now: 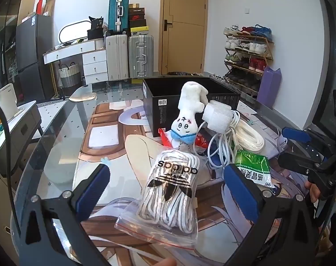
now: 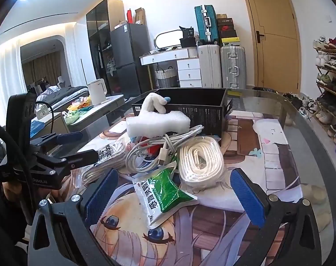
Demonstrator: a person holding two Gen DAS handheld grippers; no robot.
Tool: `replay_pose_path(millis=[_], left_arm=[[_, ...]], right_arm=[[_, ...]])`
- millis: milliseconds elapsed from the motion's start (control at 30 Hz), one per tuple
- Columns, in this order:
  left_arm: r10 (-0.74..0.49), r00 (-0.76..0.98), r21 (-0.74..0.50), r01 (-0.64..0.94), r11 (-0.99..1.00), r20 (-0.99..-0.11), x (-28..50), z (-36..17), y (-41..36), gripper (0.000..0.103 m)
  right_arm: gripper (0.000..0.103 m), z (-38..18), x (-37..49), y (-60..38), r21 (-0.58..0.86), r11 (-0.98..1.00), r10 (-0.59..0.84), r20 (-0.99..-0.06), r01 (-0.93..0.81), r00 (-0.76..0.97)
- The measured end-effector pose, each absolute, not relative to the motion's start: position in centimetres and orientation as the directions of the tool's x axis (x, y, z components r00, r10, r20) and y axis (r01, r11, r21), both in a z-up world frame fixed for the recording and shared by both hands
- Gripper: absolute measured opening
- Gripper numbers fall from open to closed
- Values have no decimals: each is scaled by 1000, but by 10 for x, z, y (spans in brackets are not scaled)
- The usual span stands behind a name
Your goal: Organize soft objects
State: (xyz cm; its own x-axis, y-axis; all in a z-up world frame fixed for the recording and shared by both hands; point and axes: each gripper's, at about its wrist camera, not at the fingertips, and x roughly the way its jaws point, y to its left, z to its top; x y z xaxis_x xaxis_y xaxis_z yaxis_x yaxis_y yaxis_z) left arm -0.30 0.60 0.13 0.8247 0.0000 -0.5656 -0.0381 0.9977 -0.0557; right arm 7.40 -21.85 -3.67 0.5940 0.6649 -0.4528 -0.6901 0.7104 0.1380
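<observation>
1. Left gripper [image 1: 165, 190] hovers with its fingers spread wide, gripping nothing; the zip bag of white laces [image 1: 170, 190] lies on the mat between them
2. Right gripper [image 2: 179, 195] is likewise spread and empty, with the green sachet [image 2: 165, 190] lying flat between its fingers
3. Just beyond lie a bagged white cord coil [image 2: 201, 166] and a tangled white cable [image 2: 154, 148]
4. A foam block [image 2: 158, 123] rests on the cable; the white plush toy [image 1: 188, 115] leans against the black box [image 2: 203, 108] at the back
</observation>
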Motion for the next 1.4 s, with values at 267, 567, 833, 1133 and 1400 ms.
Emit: replay_pose_path(millis=[267, 567, 833, 1133, 1400], left_arm=[[1, 827, -56, -40, 998, -562, -4, -1, -1, 103], [-1, 827, -59, -39, 997, -562, -5, -1, -1, 103], [-1, 827, -58, -38, 998, -562, -5, -1, -1, 103], [-1, 828, -57, -38, 998, -561, -5, -1, -1, 103], [0, 828, -56, -38, 998, -561, -5, -1, -1, 103]], right_arm=[[103, -38, 74, -219, 139, 709, 667, -453, -692, 592], [103, -38, 74, -218, 138, 708, 667, -454, -693, 591], [103, -39, 75, -218, 137, 708, 667, -454, -693, 591], [103, -39, 75, -218, 135, 707, 667, -455, -694, 590], [103, -39, 75, -218, 134, 707, 666, -454, -694, 591]])
